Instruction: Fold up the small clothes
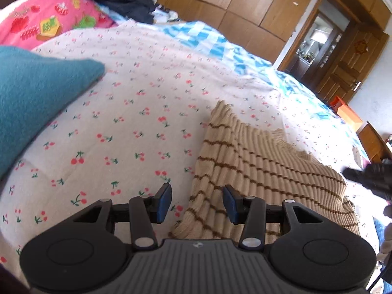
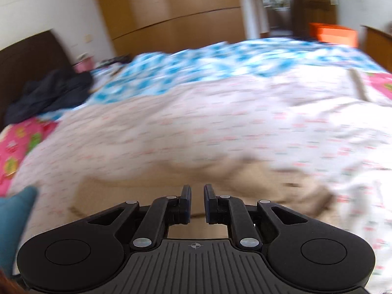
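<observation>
Left gripper released above the near edge of a tan striped knit top, right gripper nearly closed with nothing in it above the same blurry top, top lying on a cherry-print bed cover, teal cloth at left.

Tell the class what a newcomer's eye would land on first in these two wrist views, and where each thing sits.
First comes the beige striped knit garment, lying rumpled on the cherry-print bedspread just ahead of the left gripper, whose jaws stand apart with nothing between them. Next, the teal cloth bulging in from the left edge, with a pink strawberry-print quilt behind it. In the blurred right wrist view, the right gripper shows only a narrow gap, empty.
</observation>
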`<state>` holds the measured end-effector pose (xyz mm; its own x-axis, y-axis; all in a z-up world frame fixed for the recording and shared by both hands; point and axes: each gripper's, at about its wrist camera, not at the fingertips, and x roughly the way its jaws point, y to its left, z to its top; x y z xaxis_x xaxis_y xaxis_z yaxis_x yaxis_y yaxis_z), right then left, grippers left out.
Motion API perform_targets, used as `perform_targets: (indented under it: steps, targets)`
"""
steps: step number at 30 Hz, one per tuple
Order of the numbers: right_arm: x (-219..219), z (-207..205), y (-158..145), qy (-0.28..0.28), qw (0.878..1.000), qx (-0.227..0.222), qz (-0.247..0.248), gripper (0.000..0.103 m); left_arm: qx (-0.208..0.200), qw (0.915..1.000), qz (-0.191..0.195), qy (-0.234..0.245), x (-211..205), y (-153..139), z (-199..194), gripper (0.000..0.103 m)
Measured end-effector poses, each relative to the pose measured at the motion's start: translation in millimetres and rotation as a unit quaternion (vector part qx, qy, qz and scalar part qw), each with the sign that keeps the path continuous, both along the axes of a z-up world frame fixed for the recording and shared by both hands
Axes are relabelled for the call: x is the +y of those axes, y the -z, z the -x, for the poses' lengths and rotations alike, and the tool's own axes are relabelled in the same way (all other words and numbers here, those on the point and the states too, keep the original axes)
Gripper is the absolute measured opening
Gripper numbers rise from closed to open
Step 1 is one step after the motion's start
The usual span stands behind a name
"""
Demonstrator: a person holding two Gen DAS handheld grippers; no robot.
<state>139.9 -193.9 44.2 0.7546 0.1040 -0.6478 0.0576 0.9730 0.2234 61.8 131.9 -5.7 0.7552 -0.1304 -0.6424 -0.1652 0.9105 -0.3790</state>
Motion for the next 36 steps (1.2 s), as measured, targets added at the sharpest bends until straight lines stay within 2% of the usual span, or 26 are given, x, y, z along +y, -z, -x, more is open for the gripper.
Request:
perform_targets:
  steps: [2, 5, 8, 12, 15, 16, 19, 22, 23, 28, 30, 31, 33, 36]
  targets:
    - [-29, 0, 10, 0.034, 0.999, 0.011, -0.004, 0.014, -0.005, 1.0, -0.005, 0.006, -4, -1, -2, 0.049]
    - [-48, -5, 25, 0.033, 0.999, 0.026, -0.018, 0.016, -0.007, 0.9998, -0.013, 0.012, -10, -1, -6, 0.049]
    - [-49, -10, 36, 0.019, 0.999, 0.027, -0.022, 0.03, -0.014, 0.9993, -0.033, 0.012, -16, -2, -7, 0.049]
    - [-42, -22, 53, -0.009, 0.999, 0.048, -0.001, 0.033, -0.008, 0.9992, -0.038, 0.01, -19, 2, -11, 0.049]
    - [-42, -25, 55, -0.023, 0.999, 0.043, 0.011, 0.033, -0.004, 0.9992, -0.04, 0.007, -20, 4, -11, 0.049]
    - [-46, -25, 55, -0.024, 0.999, 0.045, 0.0, 0.032, -0.005, 0.9991, -0.042, 0.006, -21, 4, -12, 0.049]
    - [-62, -23, 50, -0.028, 0.997, 0.049, -0.044, 0.01, -0.007, 0.9987, -0.05, 0.008, -24, 5, -12, 0.049]
    - [-72, -17, 47, -0.031, 0.996, 0.046, -0.067, 0.011, -0.007, 0.9982, -0.059, 0.013, -28, 5, -13, 0.049]
    - [-73, -17, 47, -0.034, 0.996, 0.047, -0.068, 0.018, -0.007, 0.9981, -0.06, 0.014, -28, 5, -13, 0.049]
    - [-65, -29, 55, -0.058, 0.994, 0.064, -0.06, 0.023, -0.01, 0.9975, -0.068, 0.017, -31, 5, -12, 0.049]
    - [-55, -31, 56, -0.067, 0.995, 0.068, -0.039, 0.025, -0.011, 0.9974, -0.07, 0.017, -32, 5, -12, 0.049]
    - [-52, -32, 55, -0.07, 0.995, 0.07, -0.028, 0.022, -0.011, 0.9973, -0.07, 0.016, -32, 5, -13, 0.049]
    - [-59, -25, 47, -0.062, 0.995, 0.062, -0.037, 0.006, -0.014, 0.9971, -0.073, 0.015, -32, 4, -12, 0.049]
    - [-90, 0, 23, -0.016, 0.996, 0.019, -0.08, 0.005, -0.036, 0.996, -0.079, 0.02, -36, -1, -6, 0.049]
